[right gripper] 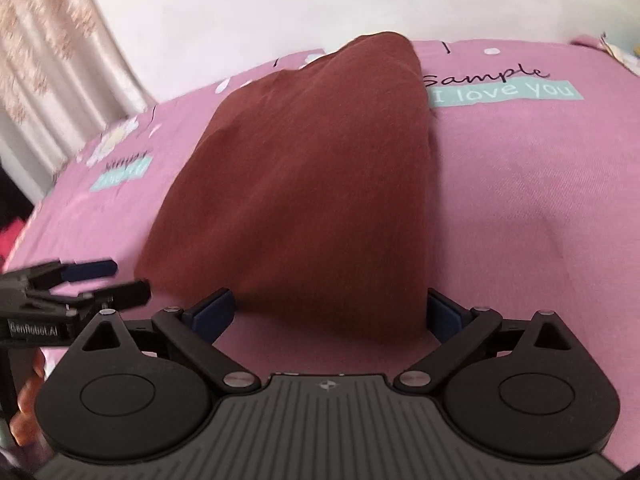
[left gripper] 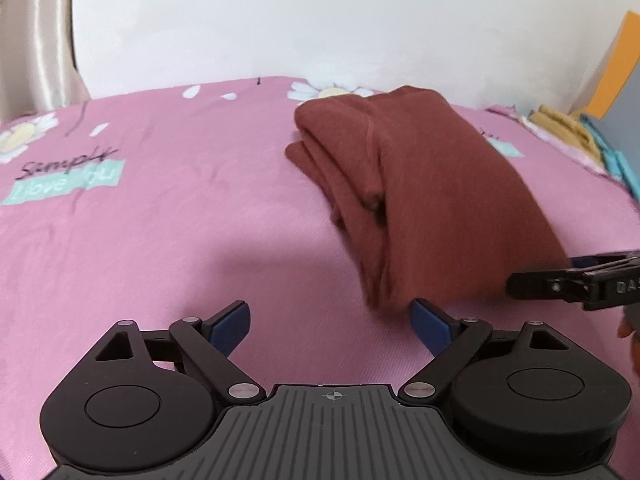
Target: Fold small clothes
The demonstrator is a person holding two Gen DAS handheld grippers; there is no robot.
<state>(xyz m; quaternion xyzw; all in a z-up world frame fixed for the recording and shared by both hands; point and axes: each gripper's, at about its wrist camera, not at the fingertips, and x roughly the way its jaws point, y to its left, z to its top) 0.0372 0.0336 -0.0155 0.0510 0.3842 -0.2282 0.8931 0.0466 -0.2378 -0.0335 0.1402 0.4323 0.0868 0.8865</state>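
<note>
Between my right gripper's point(right gripper: 330, 316) two blue pads point(right gripper: 210, 314) sits the near edge of the rust-red garment point(right gripper: 304, 184); the jaws stand wide apart, and I cannot tell whether either pad touches the cloth. My left gripper point(left gripper: 330, 326) is also spread wide with nothing in it, its right-hand pad just beside the garment's near corner, the rest of it over bare pink sheet point(left gripper: 140, 240).

The garment lies folded into a thick bundle on the sheet, layered edges stacked along one side, its far end reaching toward the wall.

Risks I judge from here: the bundle is soft and several layers deep, so a pinch at this near edge could catch only the top layer and peel the fold open. The two grippers are close together, so a careless sweep could knock one into the other or drag the stack askew. Both views are smeared, so my aim at the edge is uncertain.
</note>
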